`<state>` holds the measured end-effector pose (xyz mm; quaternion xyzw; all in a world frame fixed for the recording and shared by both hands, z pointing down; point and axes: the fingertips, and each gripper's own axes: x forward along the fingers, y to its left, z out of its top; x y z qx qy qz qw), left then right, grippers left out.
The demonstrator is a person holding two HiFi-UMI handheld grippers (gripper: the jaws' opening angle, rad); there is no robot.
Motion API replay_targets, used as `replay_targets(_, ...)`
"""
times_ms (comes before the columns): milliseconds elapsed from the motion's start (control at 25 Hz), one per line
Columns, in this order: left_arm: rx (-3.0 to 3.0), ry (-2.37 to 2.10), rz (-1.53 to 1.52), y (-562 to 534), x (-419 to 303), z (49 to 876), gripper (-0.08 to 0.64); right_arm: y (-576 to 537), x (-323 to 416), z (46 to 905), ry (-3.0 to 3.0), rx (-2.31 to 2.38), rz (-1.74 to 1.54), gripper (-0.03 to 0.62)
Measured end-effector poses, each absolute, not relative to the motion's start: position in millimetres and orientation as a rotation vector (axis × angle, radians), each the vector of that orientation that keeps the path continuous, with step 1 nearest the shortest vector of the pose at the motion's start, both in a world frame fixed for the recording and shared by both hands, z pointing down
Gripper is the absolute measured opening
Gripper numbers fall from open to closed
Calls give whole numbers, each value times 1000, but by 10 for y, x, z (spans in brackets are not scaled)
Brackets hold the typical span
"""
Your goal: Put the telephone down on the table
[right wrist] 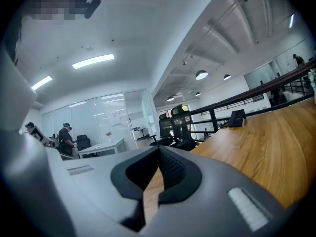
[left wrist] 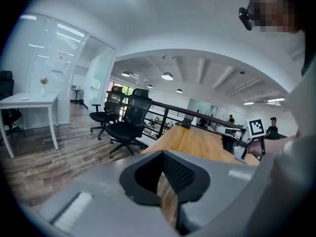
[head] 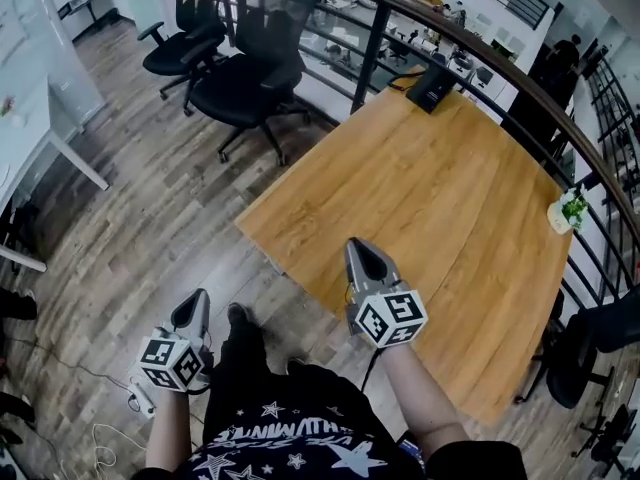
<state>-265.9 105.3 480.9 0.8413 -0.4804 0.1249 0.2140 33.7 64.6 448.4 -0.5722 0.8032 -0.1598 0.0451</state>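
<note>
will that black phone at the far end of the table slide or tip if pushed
The black wedge-shaped desk telephone looks rigid and squat, so it would probably slide on the smooth wooden table rather than tip. It sits near the far edge, so a push away might send it off.

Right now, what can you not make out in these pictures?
- Black device at the table's far corner: too small in all views to confirm it is a telephone.
- Potted plant: head view, small, warped near the right edge.
- Floor: the part under the table, hidden by its top.
</note>
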Motion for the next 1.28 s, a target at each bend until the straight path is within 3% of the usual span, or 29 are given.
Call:
replay_targets(360,2606,-1186,353,-569,-2160,4542,2,6,1017,4429,2177,-2023,-387,-1)
replay_targets(880,2842,-456,503,-3551,-794,4615,2,-1564,1775,4363,1617,-2533,-369,-2)
replay_targets(1280,2813,-143,489,-4676,206,4647,2,-2292,2651,3860,1467,-2644,-381,-2)
